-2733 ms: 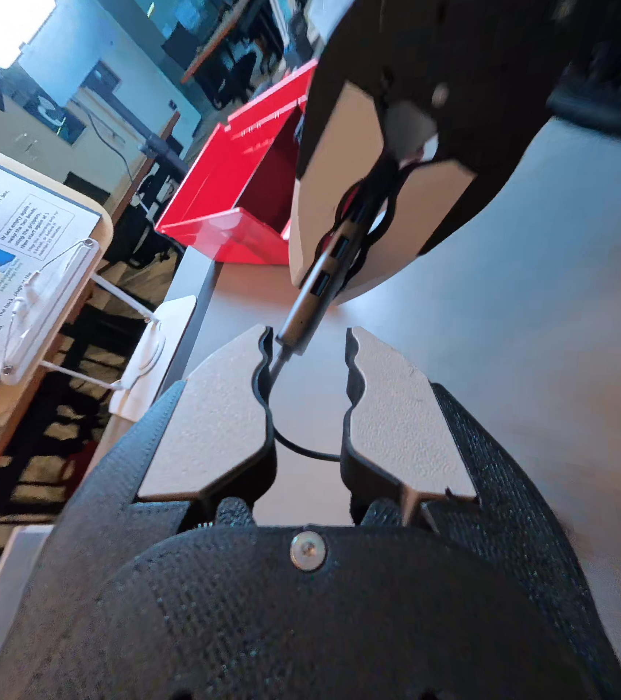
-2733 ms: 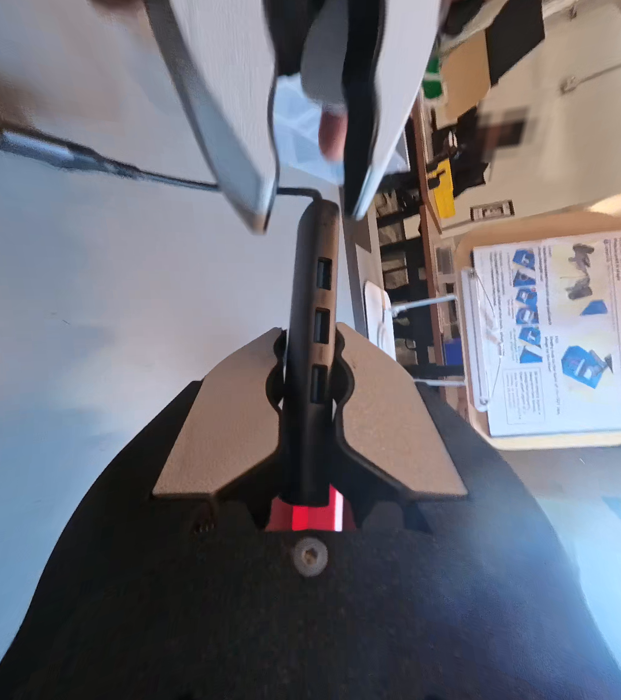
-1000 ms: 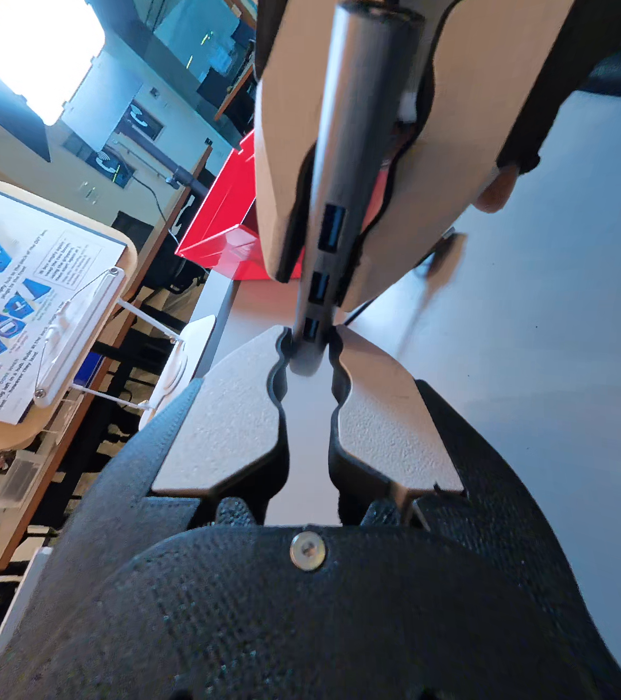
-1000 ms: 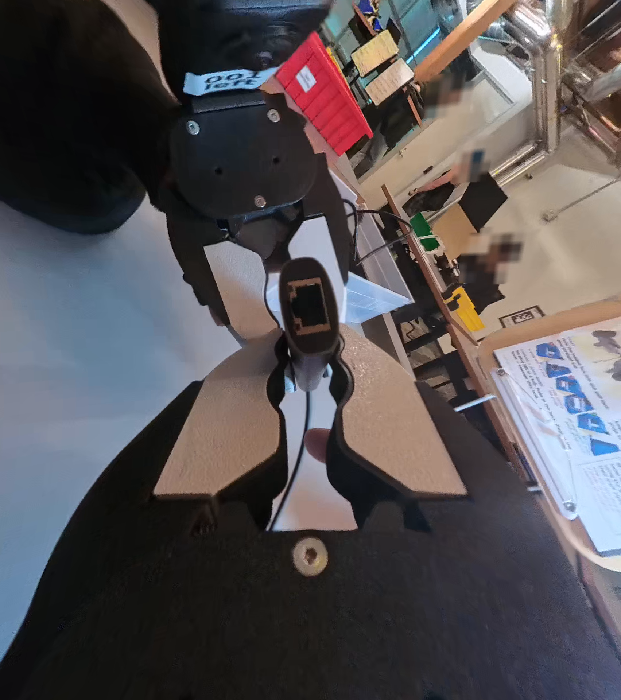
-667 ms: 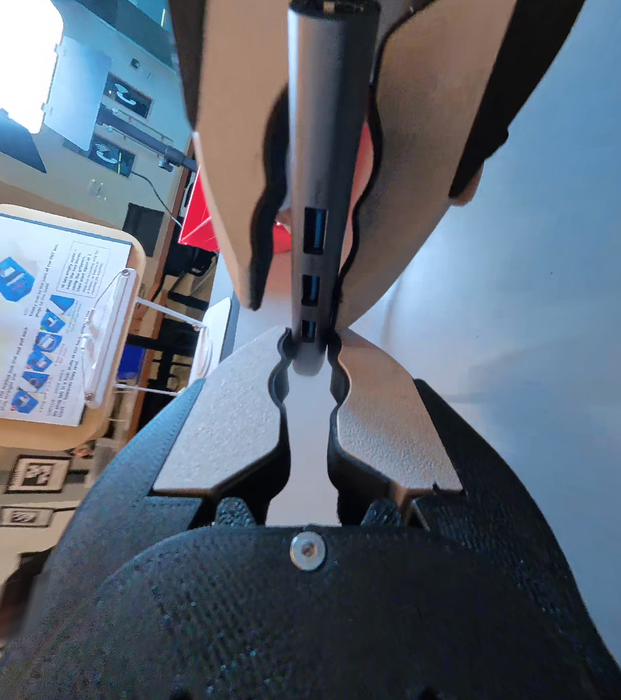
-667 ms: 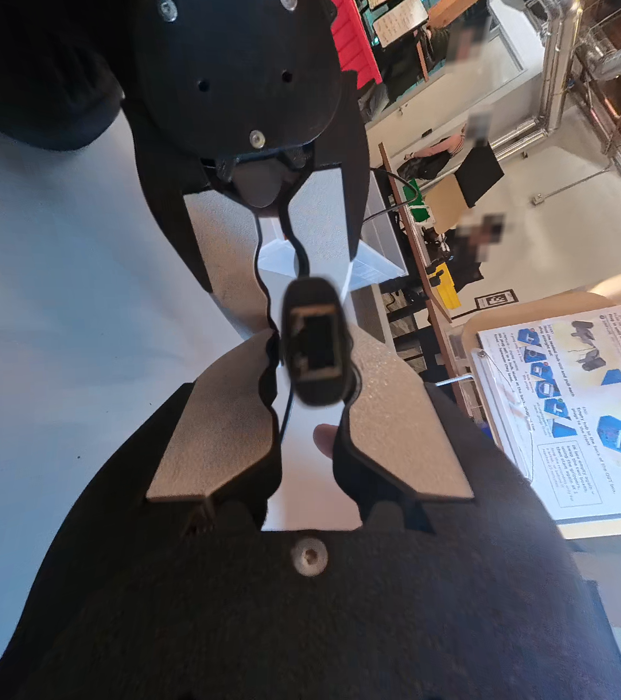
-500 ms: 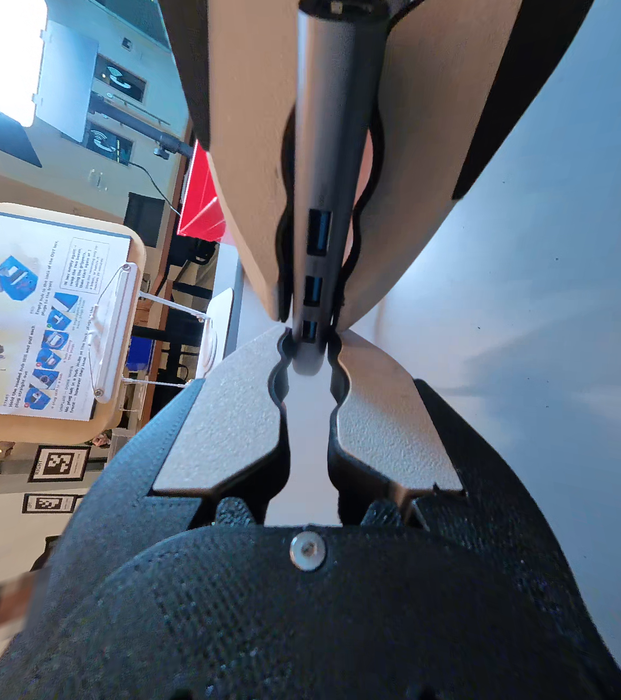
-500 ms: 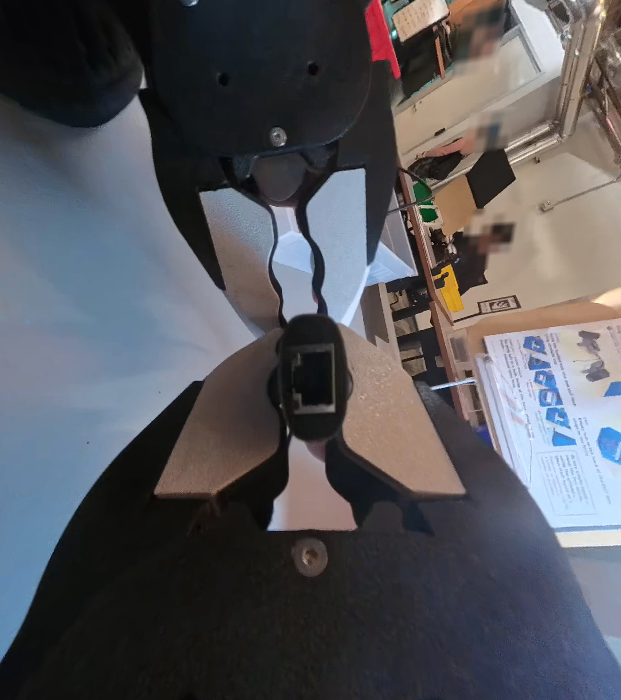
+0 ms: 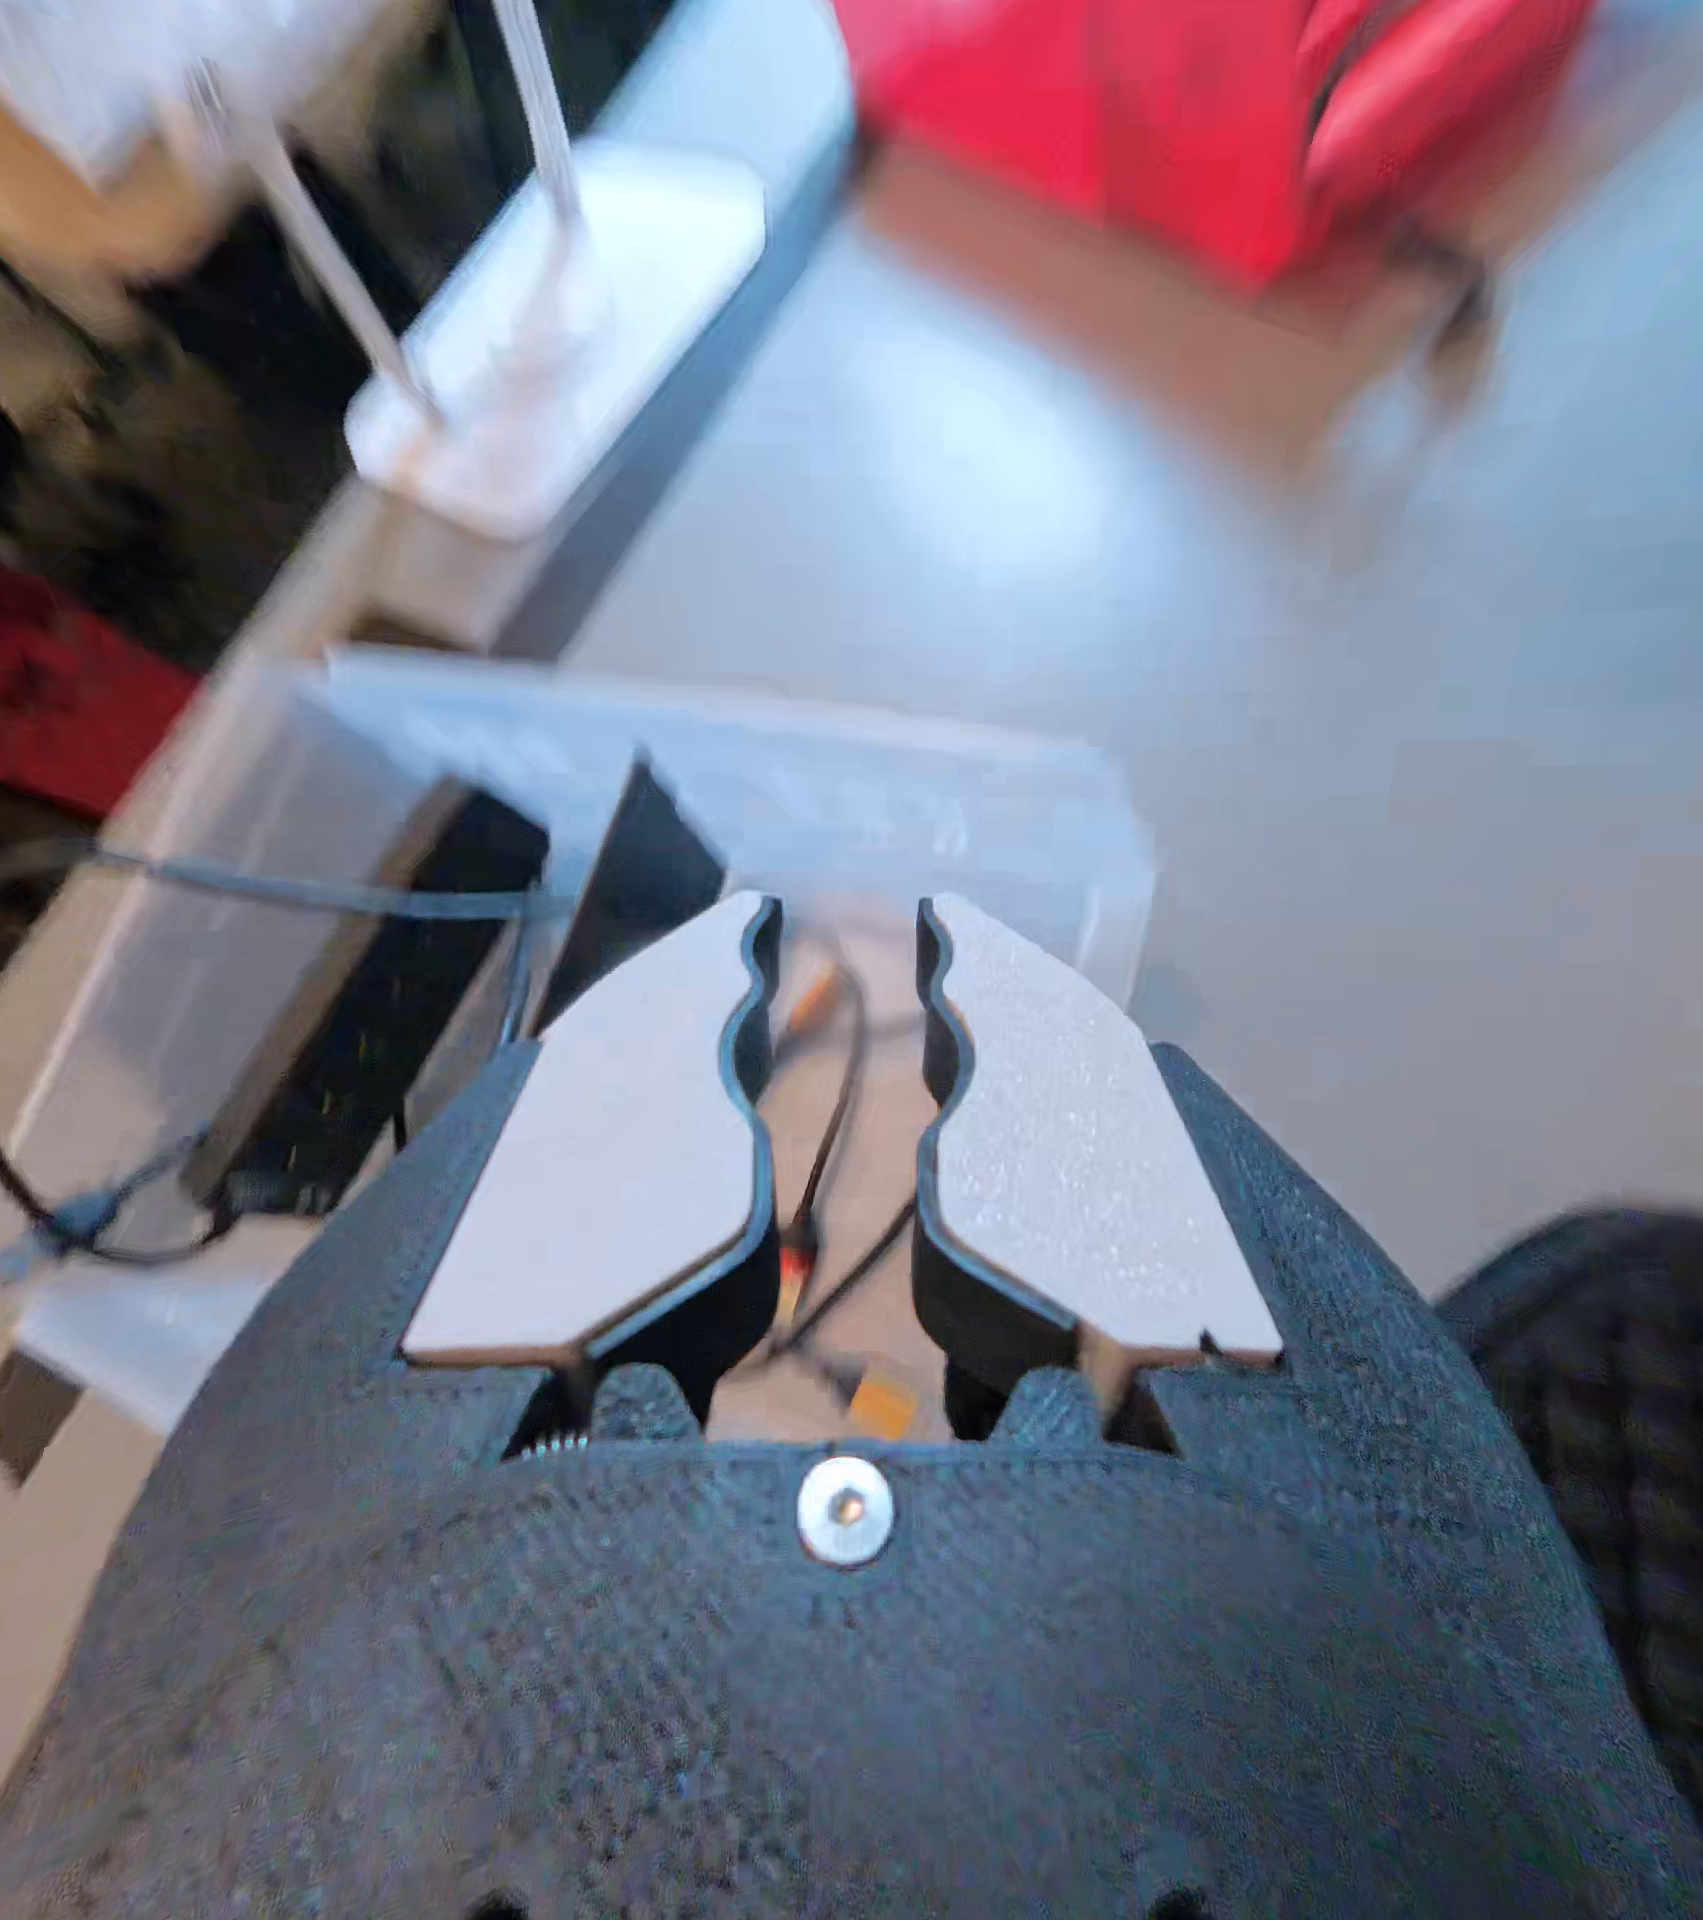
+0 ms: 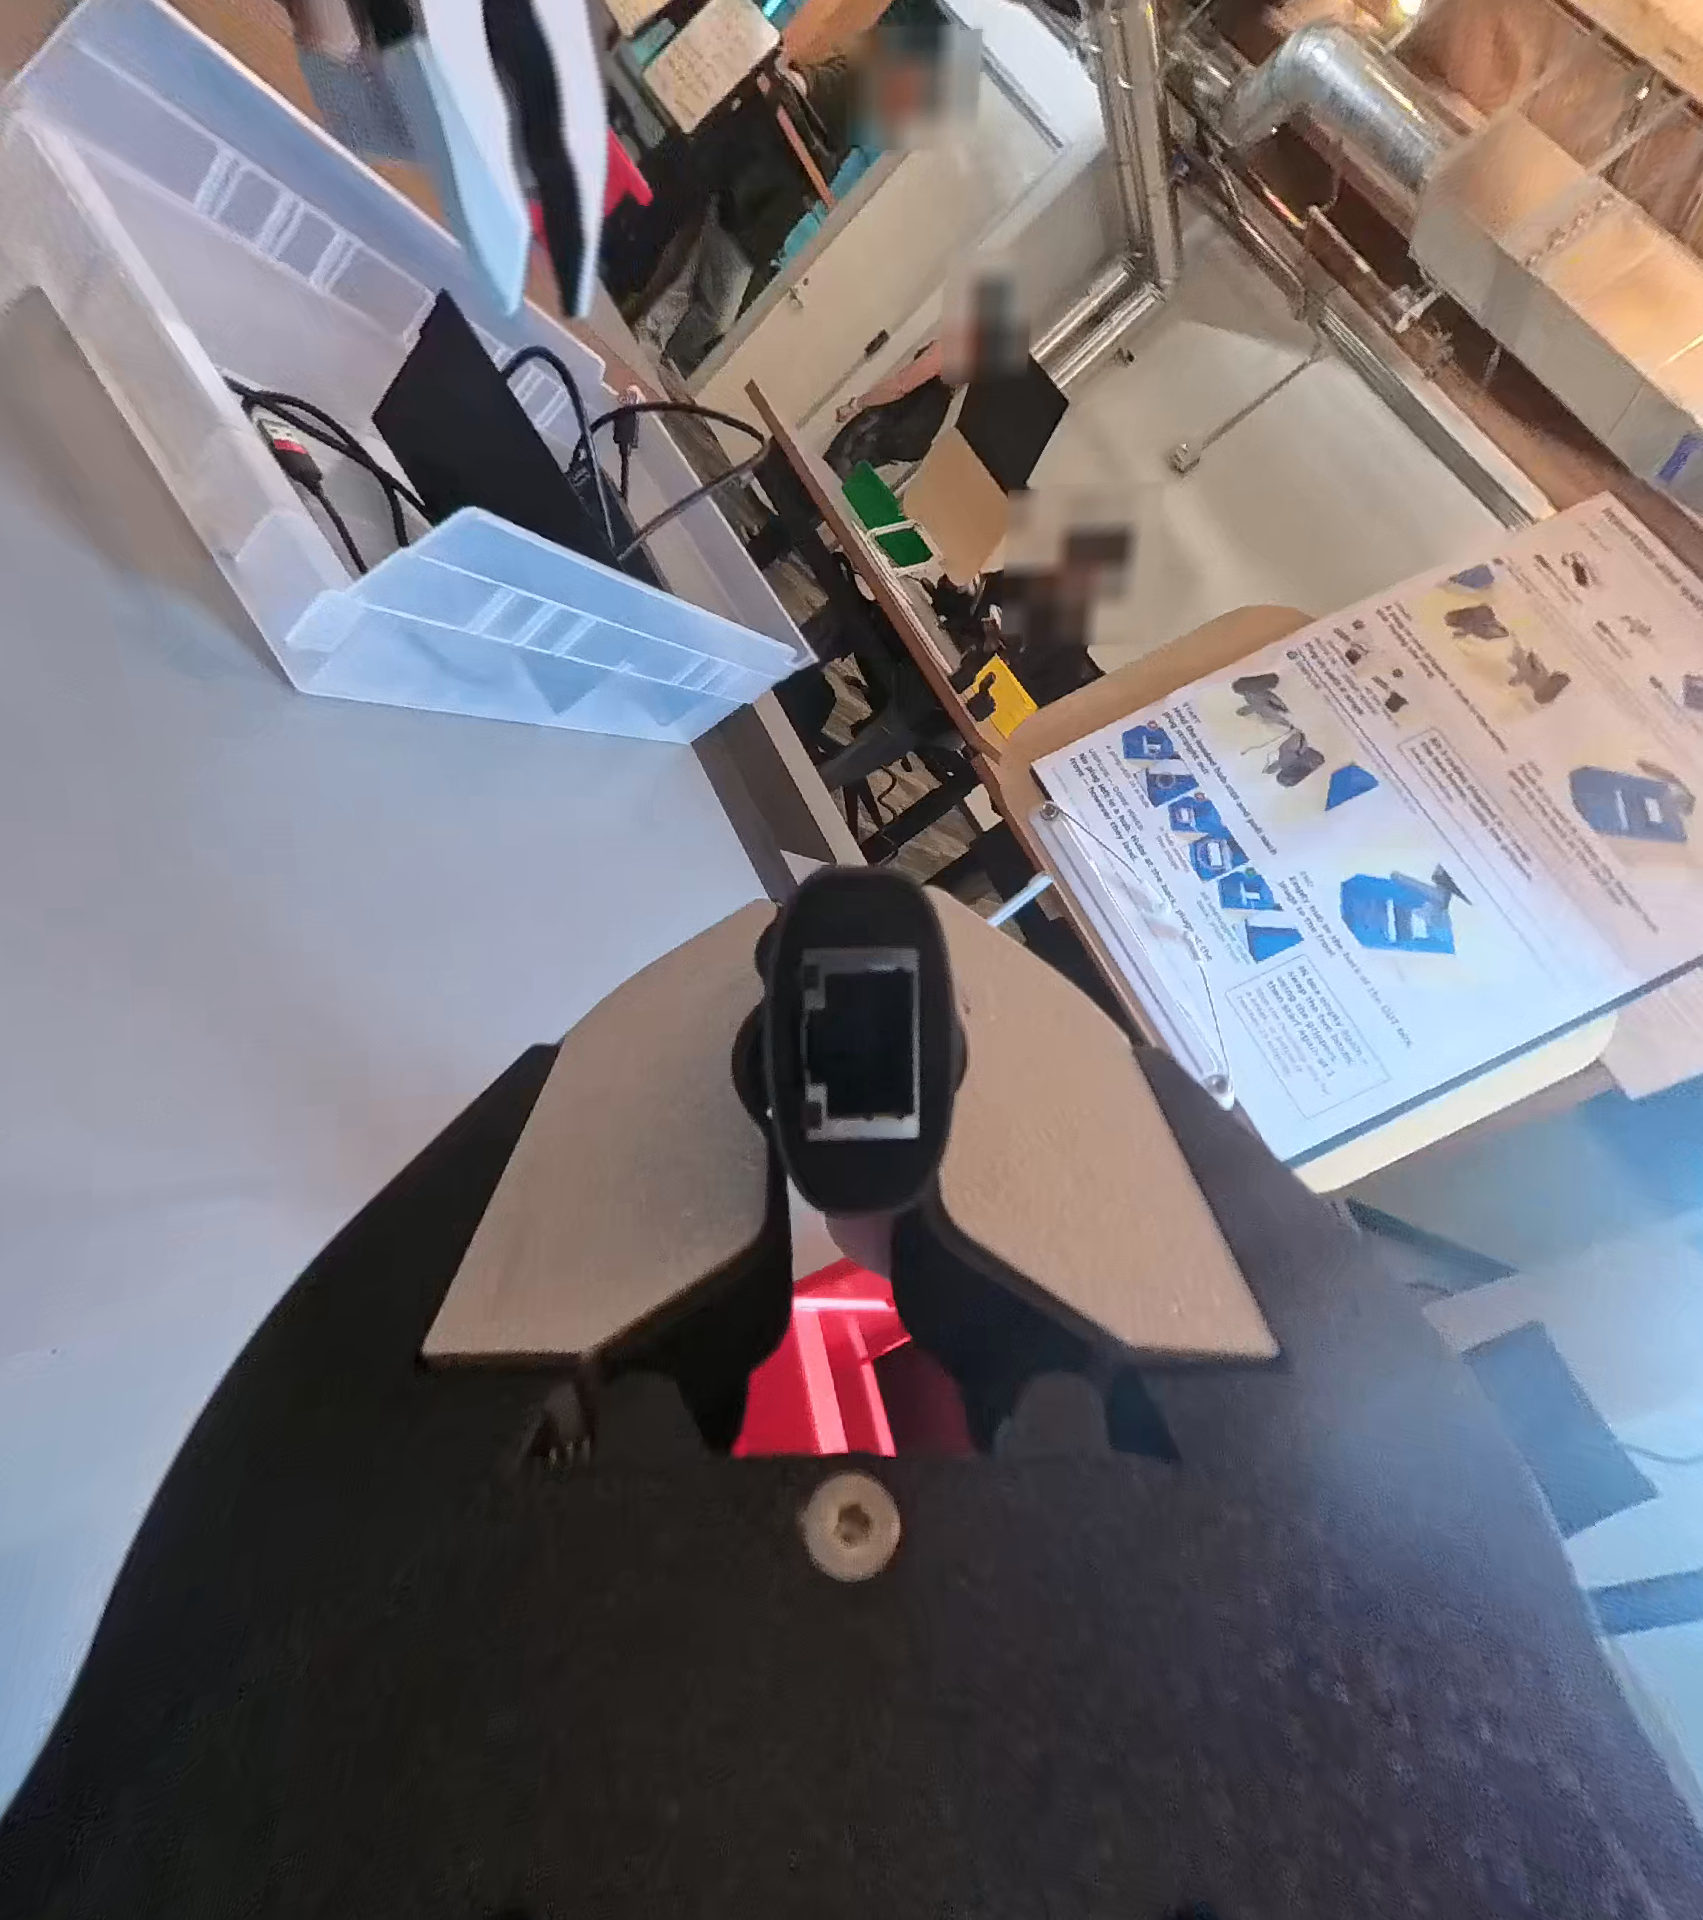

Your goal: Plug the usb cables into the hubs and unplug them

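In the middle of the right wrist view, the right hand-held gripper (image 10: 852,1049) is clamped on a dark hub (image 10: 859,1049), and the hub's end with a square port faces the camera. A bit of a red bin (image 10: 821,1382) shows low between the fingers. In the upper left of that view, a clear plastic box (image 10: 514,644) sits on the grey surface (image 10: 203,935), with black cables (image 10: 327,468) and a flat black thing inside. The left hand-held gripper (image 10: 540,281) hangs over the box at the top of the frame. In the blurry left wrist view, the left hand-held gripper (image 9: 847,925) has its fingers apart and holds nothing. It is over the clear plastic box (image 9: 826,758), where thin cables (image 9: 831,1132) lie below the fingers. A red bin (image 9: 1138,125) sits in the upper right. A paper sheet with pictures (image 10: 1449,790) is at the right of the right wrist view.
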`<state>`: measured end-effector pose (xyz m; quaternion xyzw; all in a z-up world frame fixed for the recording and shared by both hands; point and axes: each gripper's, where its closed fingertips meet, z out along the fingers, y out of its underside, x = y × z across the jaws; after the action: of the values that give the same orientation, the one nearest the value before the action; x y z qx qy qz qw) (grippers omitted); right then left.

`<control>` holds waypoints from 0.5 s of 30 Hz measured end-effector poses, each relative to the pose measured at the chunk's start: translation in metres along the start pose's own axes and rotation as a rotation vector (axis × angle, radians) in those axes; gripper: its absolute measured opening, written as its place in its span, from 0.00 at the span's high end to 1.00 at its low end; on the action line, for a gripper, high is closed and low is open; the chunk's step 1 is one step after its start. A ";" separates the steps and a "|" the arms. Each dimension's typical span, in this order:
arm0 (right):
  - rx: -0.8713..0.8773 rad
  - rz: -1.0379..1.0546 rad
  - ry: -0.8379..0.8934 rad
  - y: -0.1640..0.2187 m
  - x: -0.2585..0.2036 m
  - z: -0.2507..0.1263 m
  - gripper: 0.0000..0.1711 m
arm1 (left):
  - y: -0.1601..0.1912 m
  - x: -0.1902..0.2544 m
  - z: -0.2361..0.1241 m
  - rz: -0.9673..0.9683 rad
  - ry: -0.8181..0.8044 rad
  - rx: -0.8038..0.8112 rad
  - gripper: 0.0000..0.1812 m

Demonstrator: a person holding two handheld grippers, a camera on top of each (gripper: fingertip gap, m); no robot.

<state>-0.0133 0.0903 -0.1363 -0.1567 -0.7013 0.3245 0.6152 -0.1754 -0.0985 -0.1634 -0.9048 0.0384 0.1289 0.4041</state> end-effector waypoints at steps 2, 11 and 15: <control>-0.007 -0.014 -0.006 0.001 -0.004 0.002 0.89 | 0.046 -0.004 0.011 0.023 0.085 -0.251 0.85; -0.035 -0.046 -0.047 0.006 -0.021 0.007 0.89 | 0.095 -0.009 0.070 0.324 0.146 -0.539 0.86; -0.049 -0.035 -0.062 0.012 -0.024 0.009 0.89 | 0.097 -0.006 0.080 0.558 0.171 -0.595 0.86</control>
<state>-0.0194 0.0821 -0.1624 -0.1496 -0.7302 0.3011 0.5948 -0.2140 -0.1051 -0.2830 -0.9443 0.2767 0.1636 0.0700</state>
